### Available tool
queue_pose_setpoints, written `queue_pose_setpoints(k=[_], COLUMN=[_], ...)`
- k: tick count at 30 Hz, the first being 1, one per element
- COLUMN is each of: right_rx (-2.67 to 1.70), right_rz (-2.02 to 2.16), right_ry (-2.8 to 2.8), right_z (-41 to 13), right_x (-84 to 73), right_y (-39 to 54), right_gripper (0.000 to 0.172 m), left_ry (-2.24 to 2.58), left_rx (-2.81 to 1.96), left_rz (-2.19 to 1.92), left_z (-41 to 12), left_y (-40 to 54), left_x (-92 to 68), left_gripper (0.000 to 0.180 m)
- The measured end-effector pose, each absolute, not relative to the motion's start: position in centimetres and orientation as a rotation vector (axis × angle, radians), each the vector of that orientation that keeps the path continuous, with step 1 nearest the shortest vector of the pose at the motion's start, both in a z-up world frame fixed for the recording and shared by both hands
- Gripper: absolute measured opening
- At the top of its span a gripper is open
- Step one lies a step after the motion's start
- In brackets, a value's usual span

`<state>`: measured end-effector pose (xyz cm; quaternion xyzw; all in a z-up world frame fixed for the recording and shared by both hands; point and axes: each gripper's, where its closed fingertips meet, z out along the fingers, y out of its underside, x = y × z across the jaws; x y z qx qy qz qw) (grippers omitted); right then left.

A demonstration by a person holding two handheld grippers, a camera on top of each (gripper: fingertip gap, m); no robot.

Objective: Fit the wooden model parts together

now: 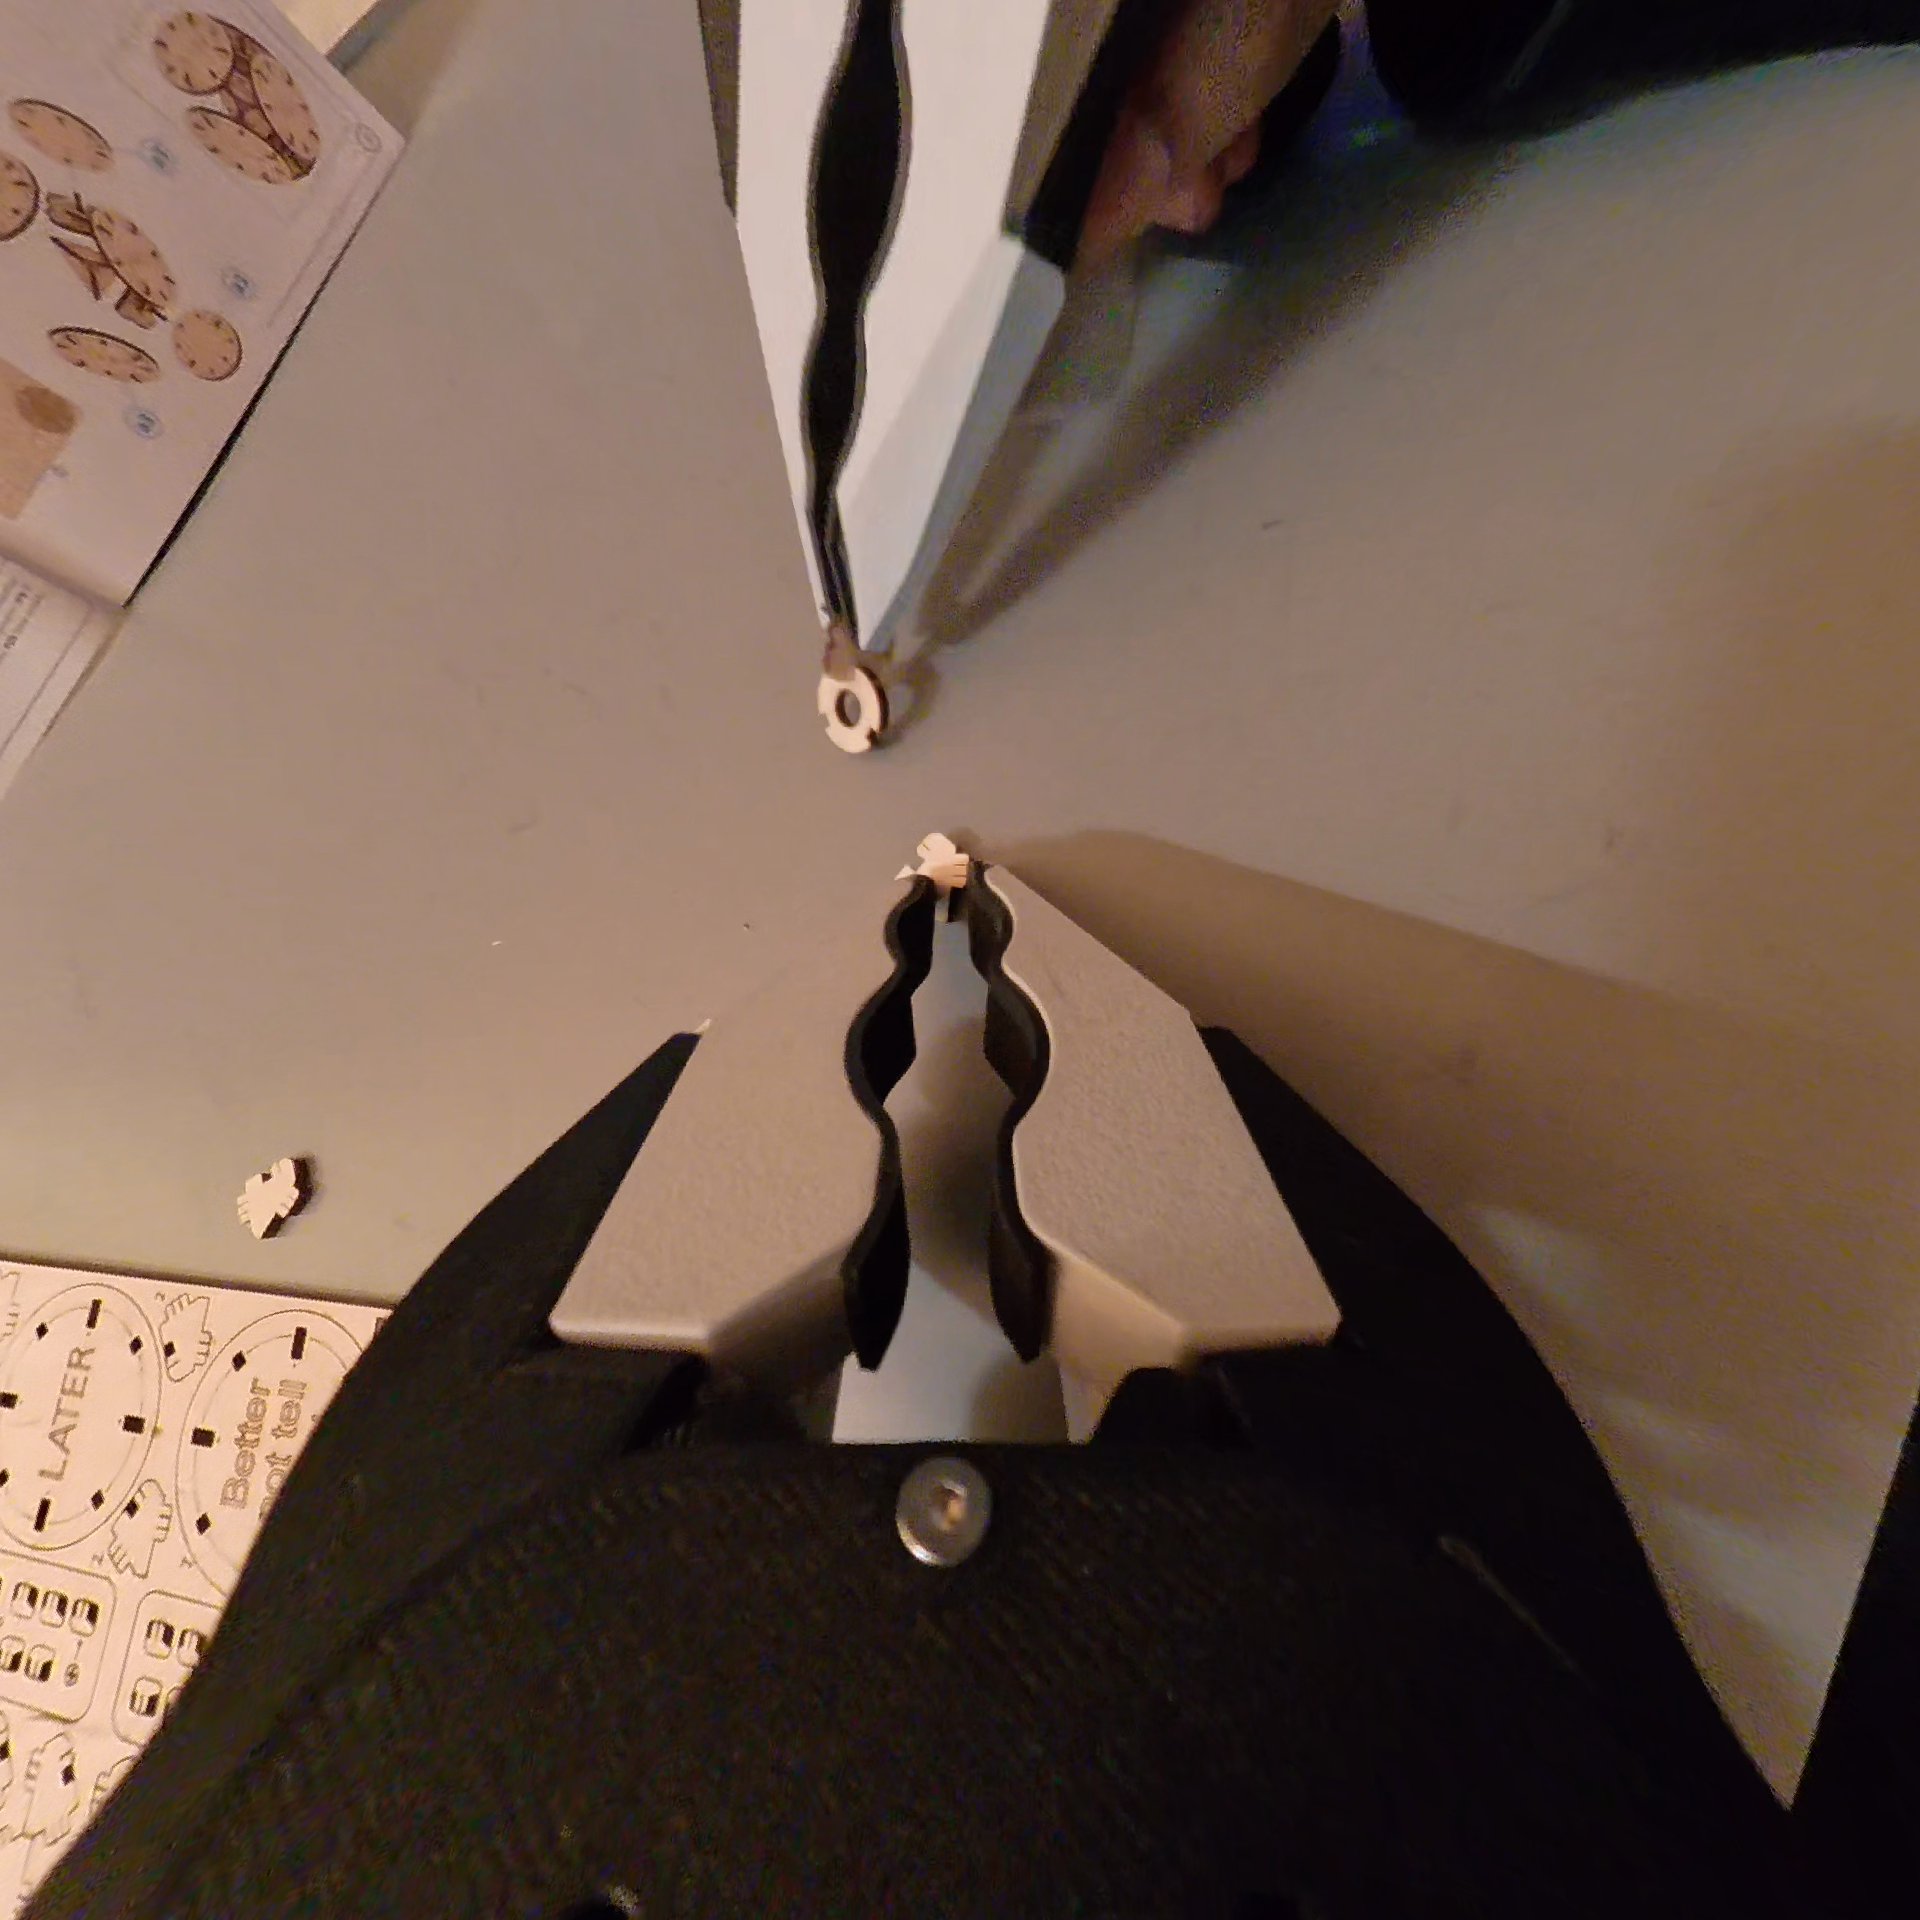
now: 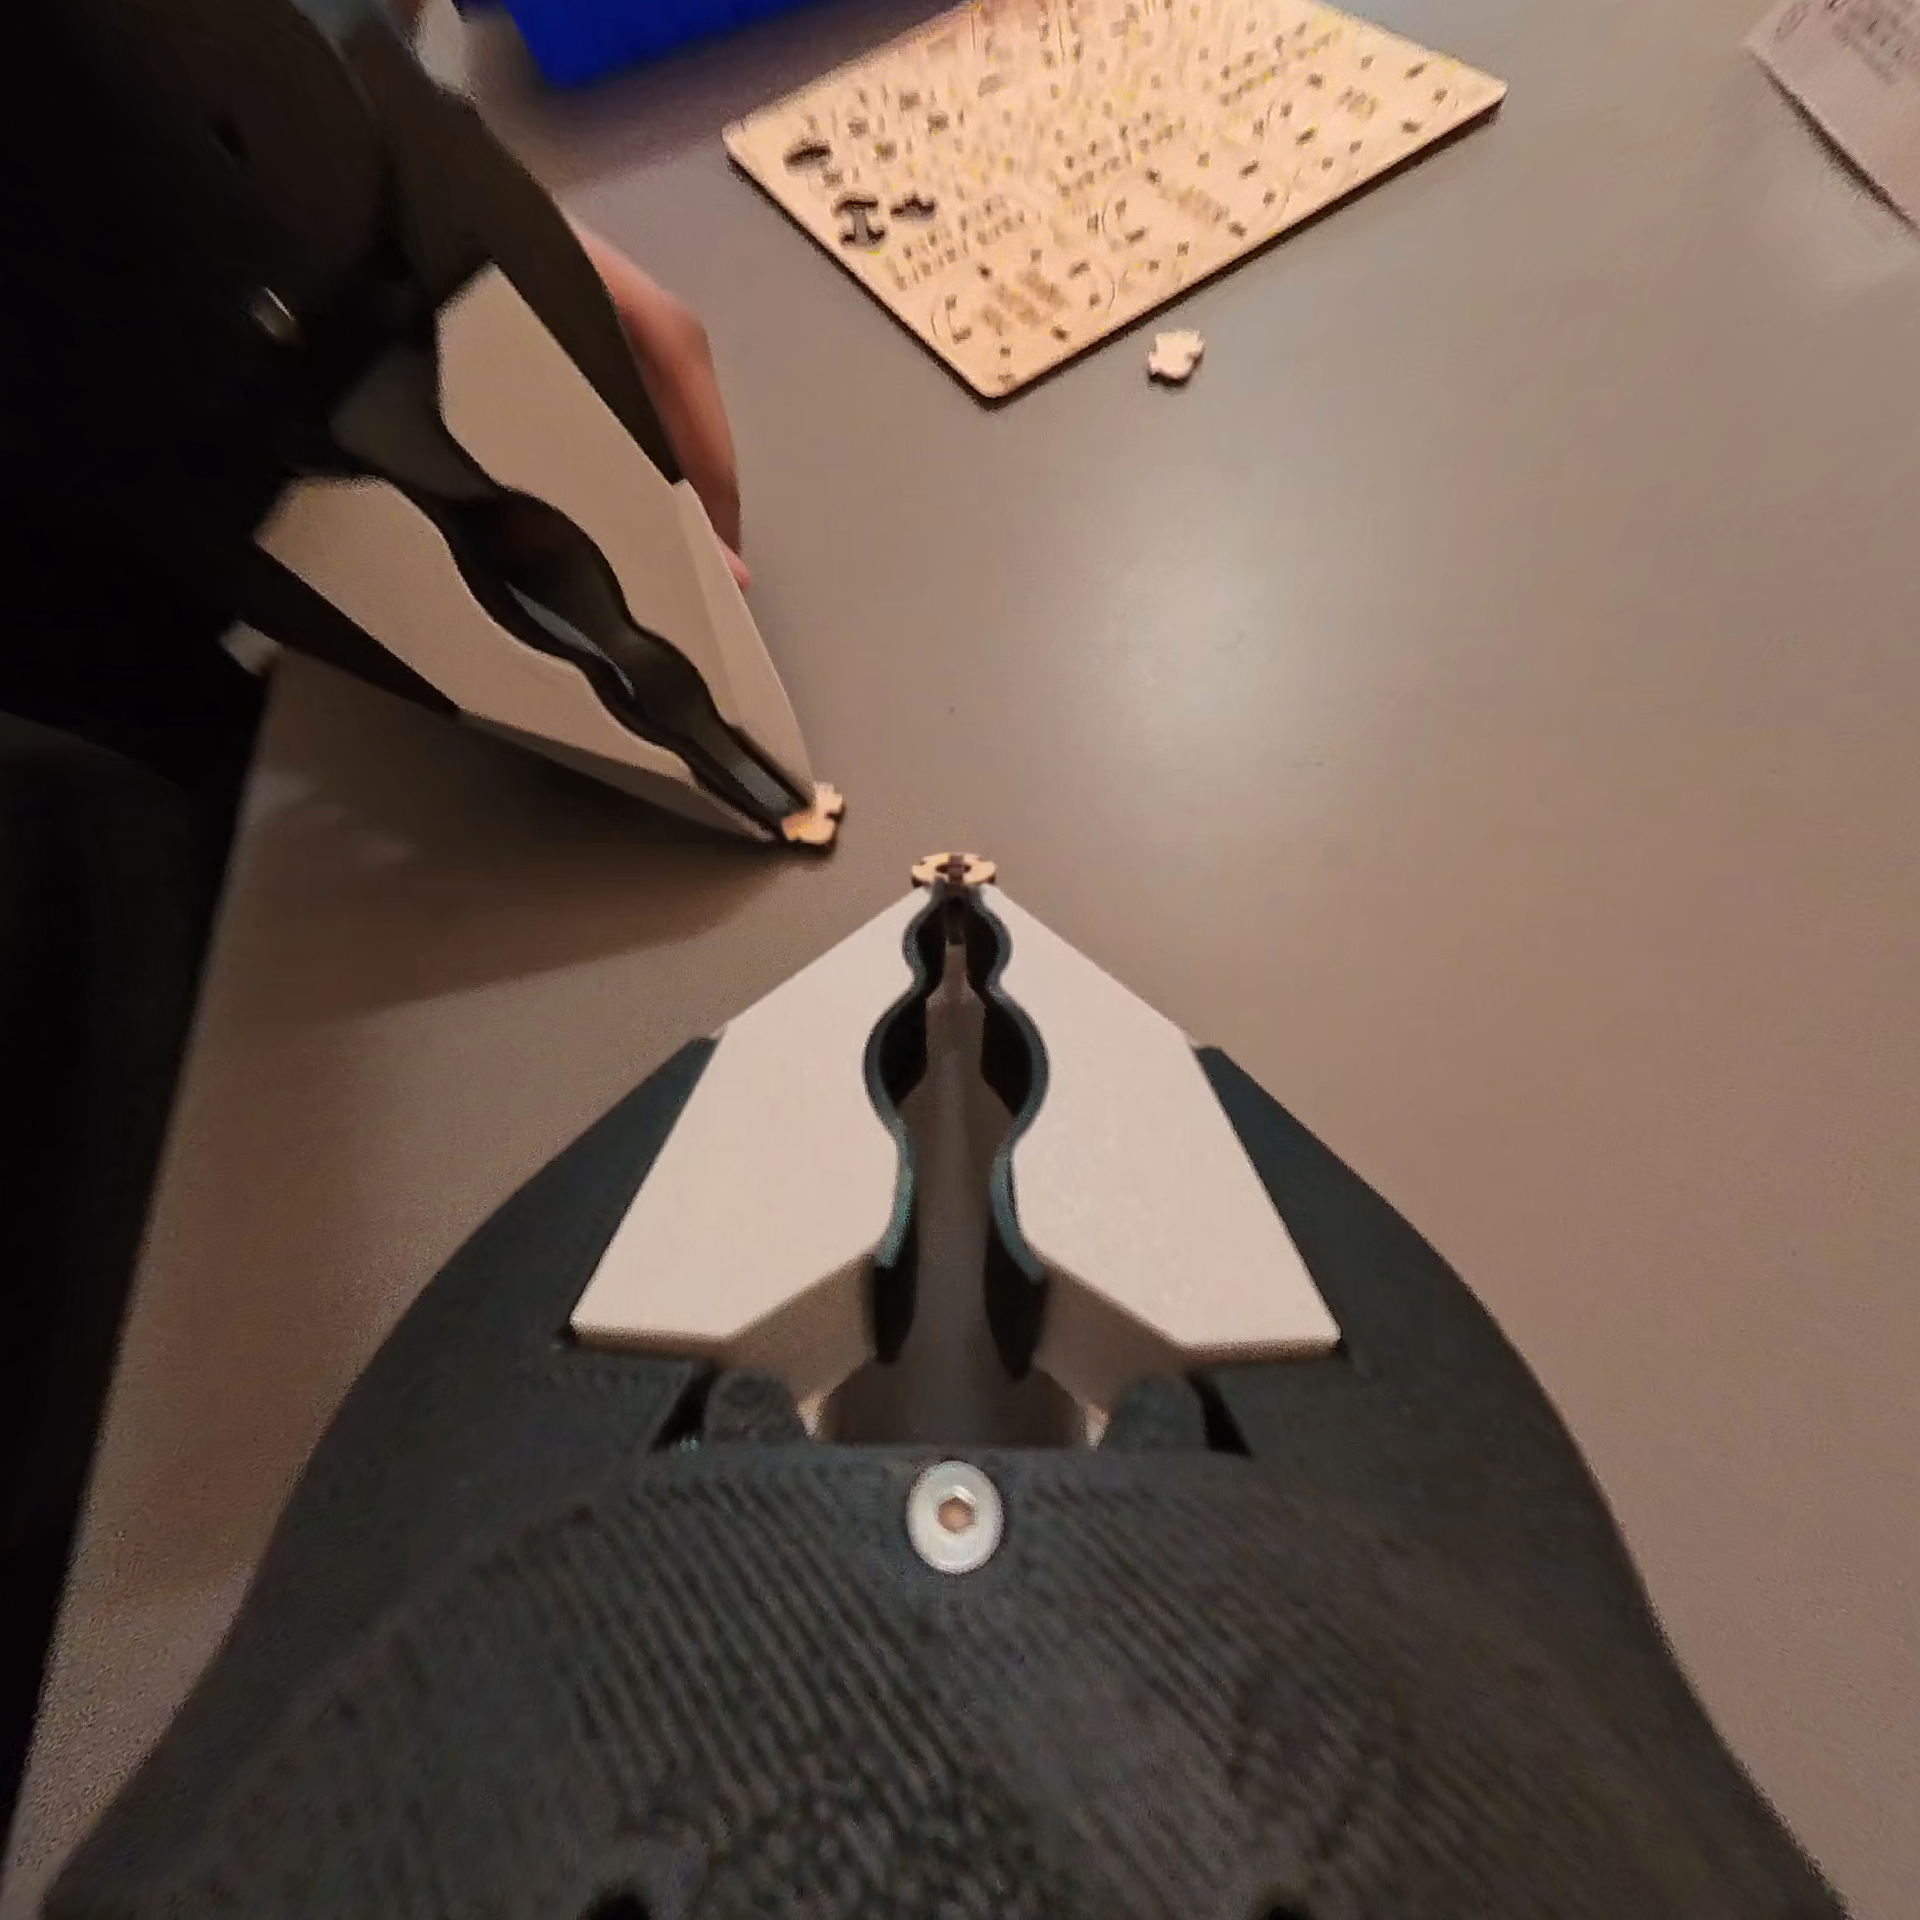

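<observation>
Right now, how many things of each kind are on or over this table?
Grippers: 2, left gripper, right gripper
Small loose wooden pieces: 3, hand-shaped piece, notched ring, spare piece
Wooden cut-out sheet: 1
Printed booklet: 1
Total: 7

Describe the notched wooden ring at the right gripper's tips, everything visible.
The ring is a small, flat disc of pale, laser-cut-looking wood with dark edges, a round centre hole and square notches cut into its rim. The right gripper pinches it at one edge between closed fingertips, so most of it sticks out beyond them. In the right wrist view it lies flat and level; in the left wrist view its face tilts toward the camera. It sits low over the grey table; contact with the table cannot be told.
</observation>
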<state>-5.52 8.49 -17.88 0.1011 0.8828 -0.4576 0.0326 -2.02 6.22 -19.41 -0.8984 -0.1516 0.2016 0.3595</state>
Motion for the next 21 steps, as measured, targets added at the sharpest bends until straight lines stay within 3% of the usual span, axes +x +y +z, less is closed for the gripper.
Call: queue_pose_setpoints(k=[6,11,15,17,21], right_rx=[0.260,0.293,0.327,0.339,0.345], right_rz=[-1.337,-1.366,-1.420,-1.448,-1.494], right_ry=[2.819,2.767,2.696,2.668,2.641], right_z=[-19.0,-18.5,-17.7,-17.3,-16.8], right_x=[-5.5,-5.6,-5.7,-5.8,-5.9], right_y=[8.6,8.6,8.6,8.5,8.4], right_gripper=[0.001,0.014,0.019,0.020,0.022], left_ry=[-0.404,-0.424,-0.465,-0.470,-0.457], left_rx=[-2.267,-2.220,-2.242,-2.297,-2.327], left_rz=[0.508,0.500,0.521,0.538,0.576], left_z=[-18.7,-18.0,-18.4,-19.2,-19.6], left_y=[6.2,6.1,5.8,5.6,5.7], left_x=[-2.1,-2.2,-2.7,-2.8,-2.8], left_gripper=[0.000,0.000,0.028,0.033,0.012])
